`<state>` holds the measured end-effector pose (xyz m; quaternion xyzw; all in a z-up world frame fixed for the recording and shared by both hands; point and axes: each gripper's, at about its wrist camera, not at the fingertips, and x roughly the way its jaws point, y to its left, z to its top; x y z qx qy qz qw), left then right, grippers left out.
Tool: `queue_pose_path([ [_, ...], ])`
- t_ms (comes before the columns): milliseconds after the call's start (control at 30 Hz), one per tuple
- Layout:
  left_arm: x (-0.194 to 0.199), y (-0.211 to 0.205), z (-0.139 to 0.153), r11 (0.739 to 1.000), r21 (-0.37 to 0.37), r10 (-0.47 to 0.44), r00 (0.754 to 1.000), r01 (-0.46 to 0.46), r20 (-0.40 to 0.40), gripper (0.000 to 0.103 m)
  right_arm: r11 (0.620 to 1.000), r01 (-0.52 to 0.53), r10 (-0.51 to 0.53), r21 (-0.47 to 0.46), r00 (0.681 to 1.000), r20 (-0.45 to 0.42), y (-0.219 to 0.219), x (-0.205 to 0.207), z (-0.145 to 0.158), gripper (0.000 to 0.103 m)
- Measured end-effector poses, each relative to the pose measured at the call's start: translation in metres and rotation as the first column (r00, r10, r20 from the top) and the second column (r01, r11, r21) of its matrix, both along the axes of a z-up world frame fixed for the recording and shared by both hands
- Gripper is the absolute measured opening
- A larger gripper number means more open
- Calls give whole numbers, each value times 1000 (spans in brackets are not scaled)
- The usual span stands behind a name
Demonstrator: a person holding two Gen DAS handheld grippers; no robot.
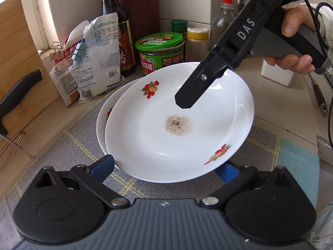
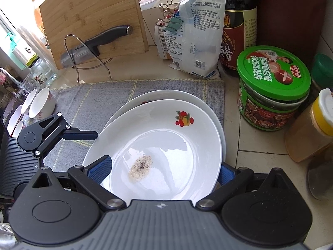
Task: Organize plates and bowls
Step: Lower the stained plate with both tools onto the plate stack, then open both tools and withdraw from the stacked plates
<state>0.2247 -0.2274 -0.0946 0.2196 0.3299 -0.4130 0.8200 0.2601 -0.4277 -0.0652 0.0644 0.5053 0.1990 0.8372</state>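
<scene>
A white plate with fruit prints and a brown stain (image 1: 179, 125) sits tilted on a second white plate (image 1: 102, 123) on the grey mat (image 1: 68, 158). In the right wrist view the top plate (image 2: 166, 145) lies over the lower plate (image 2: 172, 95). My left gripper (image 1: 166, 166) is open, its blue fingers (image 1: 104, 165) spread under the top plate's near rim. My right gripper (image 2: 164, 168) is open with its jaws on either side of the plate's rim; its finger (image 1: 187, 98) hangs over the plate in the left wrist view. Small bowls (image 2: 41, 104) stand at far left.
A green-lidded jar (image 2: 272, 87), dark sauce bottles (image 2: 237, 27), clipped bags (image 2: 195, 35) and a yellow-capped spice jar (image 2: 312, 129) crowd the back and right. A bamboo cutting board (image 2: 91, 18) with a knife (image 2: 97, 41) stands at back left.
</scene>
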Motion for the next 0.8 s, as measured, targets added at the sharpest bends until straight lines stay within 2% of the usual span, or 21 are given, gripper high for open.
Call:
queue_pose_path([
  [800, -13, 6, 7, 999, -23, 32, 998, -31, 52, 102, 995, -10, 9, -98, 1000, -8, 12, -13, 2, 103],
])
